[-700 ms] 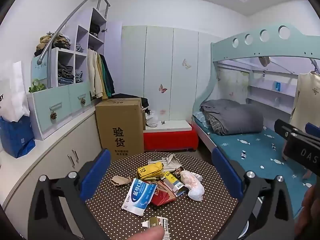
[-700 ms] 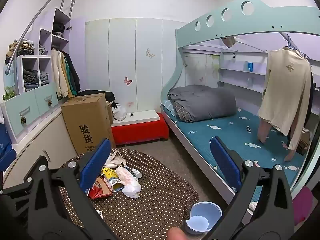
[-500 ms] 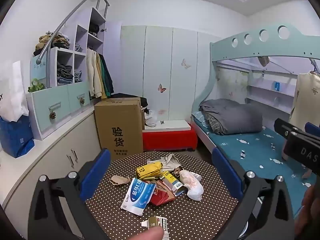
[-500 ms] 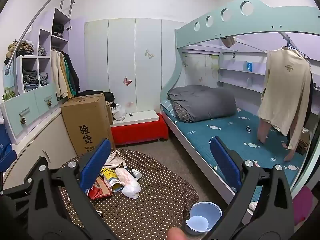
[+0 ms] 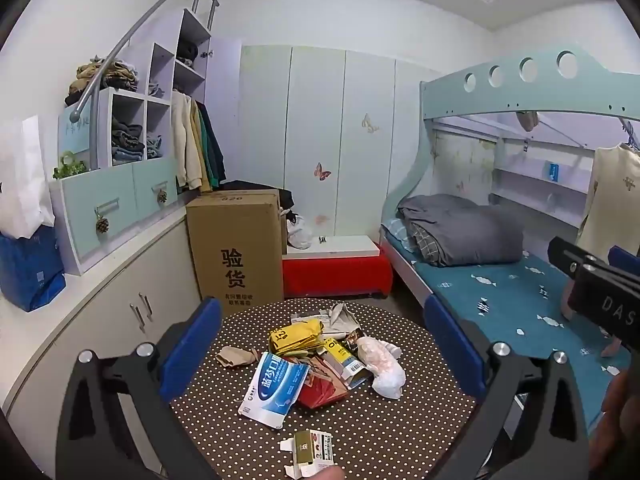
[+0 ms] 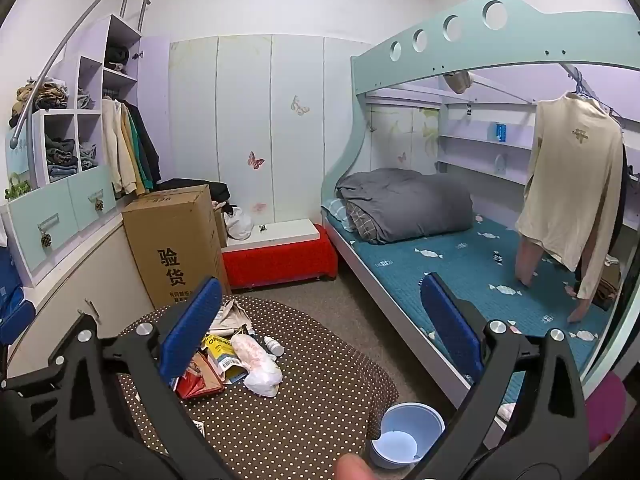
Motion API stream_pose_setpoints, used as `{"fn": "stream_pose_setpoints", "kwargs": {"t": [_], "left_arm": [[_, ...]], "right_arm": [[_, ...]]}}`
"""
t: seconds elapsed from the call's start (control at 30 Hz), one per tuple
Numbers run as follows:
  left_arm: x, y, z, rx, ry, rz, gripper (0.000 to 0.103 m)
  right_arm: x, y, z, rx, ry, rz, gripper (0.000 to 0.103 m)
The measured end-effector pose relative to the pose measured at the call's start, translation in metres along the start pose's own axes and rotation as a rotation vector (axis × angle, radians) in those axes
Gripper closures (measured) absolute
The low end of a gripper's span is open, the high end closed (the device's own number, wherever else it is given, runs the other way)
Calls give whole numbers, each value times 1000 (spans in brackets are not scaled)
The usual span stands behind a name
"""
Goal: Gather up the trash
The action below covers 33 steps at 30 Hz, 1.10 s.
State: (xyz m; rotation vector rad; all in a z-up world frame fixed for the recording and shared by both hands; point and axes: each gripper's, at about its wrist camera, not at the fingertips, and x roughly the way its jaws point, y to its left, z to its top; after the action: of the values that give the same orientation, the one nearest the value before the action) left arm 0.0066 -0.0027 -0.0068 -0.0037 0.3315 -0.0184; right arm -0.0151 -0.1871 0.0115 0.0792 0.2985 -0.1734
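Note:
A pile of trash lies on a round brown dotted table (image 5: 420, 420): a blue-white medicine box (image 5: 274, 388), a yellow wrapper (image 5: 294, 336), a red packet (image 5: 320, 394), a yellow carton (image 5: 346, 360), a white crumpled bag (image 5: 380, 364) and a small flattened box (image 5: 310, 450) near the front edge. My left gripper (image 5: 320, 348) is open and empty above the pile. My right gripper (image 6: 316, 332) is open and empty over the table's right side; the white bag (image 6: 258, 366) and a small bottle (image 6: 274, 346) show there.
A light blue bin (image 6: 408, 432) stands on the floor right of the table. A tall cardboard box (image 5: 236, 244) and a red bench (image 5: 336, 272) stand behind it. A bunk bed (image 6: 460, 264) runs along the right, cabinets (image 5: 120, 300) along the left.
Both views have barely shifted. The trash lies as before and both grippers stay open.

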Motion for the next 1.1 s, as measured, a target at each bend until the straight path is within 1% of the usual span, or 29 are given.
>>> {"fn": "stream_pose_setpoints", "kwargs": {"t": [0.2, 0.23, 0.57, 0.87, 0.97, 1.1], "left_arm": [[1, -3, -2, -2, 3, -5, 4], [1, 3, -1, -7, 3, -7, 4], [6, 5, -6, -10, 14, -6, 4], [13, 9, -13, -5, 37, -6, 4], [19, 9, -19, 1, 54, -3, 4], [32, 12, -32, 6, 104, 4, 4]], "right_arm": [[1, -1, 0, -2, 5, 2, 6], [1, -2, 1, -4, 6, 2, 6], [4, 1, -3, -8, 11, 1, 6], [15, 2, -6, -9, 30, 4, 6], [23, 3, -9, -18, 47, 11, 6], [39, 7, -20, -30, 89, 16, 6]]}}
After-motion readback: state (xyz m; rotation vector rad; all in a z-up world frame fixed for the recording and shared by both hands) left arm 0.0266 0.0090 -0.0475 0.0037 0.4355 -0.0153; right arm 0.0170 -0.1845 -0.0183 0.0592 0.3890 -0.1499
